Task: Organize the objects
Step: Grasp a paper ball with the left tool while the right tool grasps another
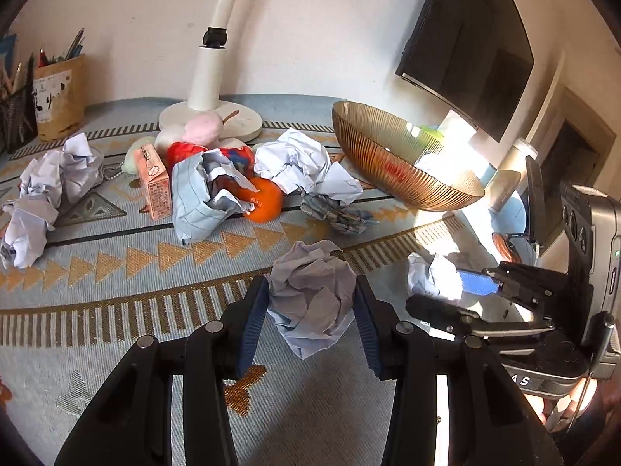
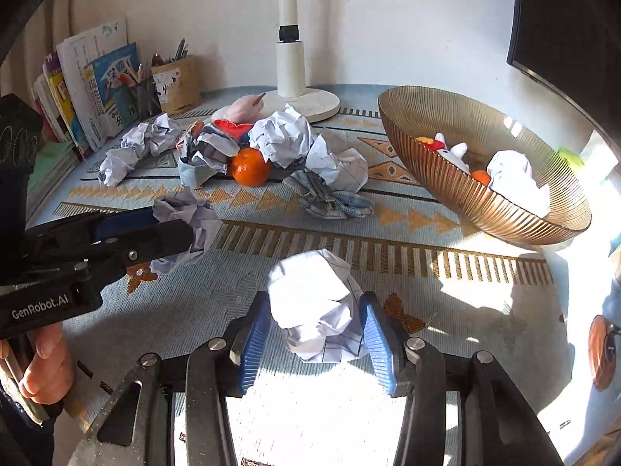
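I am gripping a grey crumpled paper ball (image 1: 312, 295) between the pads of my left tool (image 1: 310, 310), and a white crumpled paper ball (image 2: 316, 306) is sitting clamped in my right tool (image 2: 314, 334). Ahead of both, the ribbed amber bowl (image 2: 446, 178) is tilting on the patterned surface (image 2: 388, 248), right of the orange (image 2: 251, 167).
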Motion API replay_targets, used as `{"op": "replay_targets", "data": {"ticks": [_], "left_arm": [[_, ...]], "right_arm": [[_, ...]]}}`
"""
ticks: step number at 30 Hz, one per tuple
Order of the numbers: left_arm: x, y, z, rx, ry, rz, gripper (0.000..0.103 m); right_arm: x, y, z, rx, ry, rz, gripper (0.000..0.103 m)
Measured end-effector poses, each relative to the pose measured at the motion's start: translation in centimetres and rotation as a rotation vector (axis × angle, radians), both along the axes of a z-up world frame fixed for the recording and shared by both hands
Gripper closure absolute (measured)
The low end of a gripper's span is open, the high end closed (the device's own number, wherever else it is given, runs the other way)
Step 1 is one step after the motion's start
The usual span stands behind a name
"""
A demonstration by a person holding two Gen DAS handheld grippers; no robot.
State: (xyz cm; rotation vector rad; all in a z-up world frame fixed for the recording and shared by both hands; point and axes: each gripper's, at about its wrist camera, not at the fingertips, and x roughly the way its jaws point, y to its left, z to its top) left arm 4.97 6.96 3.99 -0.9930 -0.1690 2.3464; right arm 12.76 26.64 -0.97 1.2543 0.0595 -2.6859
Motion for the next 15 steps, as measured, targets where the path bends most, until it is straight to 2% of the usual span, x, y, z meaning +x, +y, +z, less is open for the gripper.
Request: {"op": "replay_targets", "data": {"ticks": [2, 6, 12, 15], "left_arm": [[0.1, -0.6, -0.1, 0.037, -0.011, 0.005, 0.062], [0.0, -1.1, -0.3, 0.061, -0.024, 0.023, 0.062], [0.6, -0.2, 0.0, -0.001, 0.026, 0.015, 0.062], [0.7, 0.1, -0.1, -0.023, 0.035, 0.012, 0.062]], "right_arm": [[0.5, 0.4, -0.3, -0.045, 0.003, -0.001, 0.04], [1.0, 1.0, -0.7, -0.166, -0.019, -0.01, 0.04], [1.5, 3.1, -1.4, -0.33, -0.018, -0.066, 0.04], [1.7, 4.1, -1.4, -0.375, -0.019, -0.092, 0.04]]}}
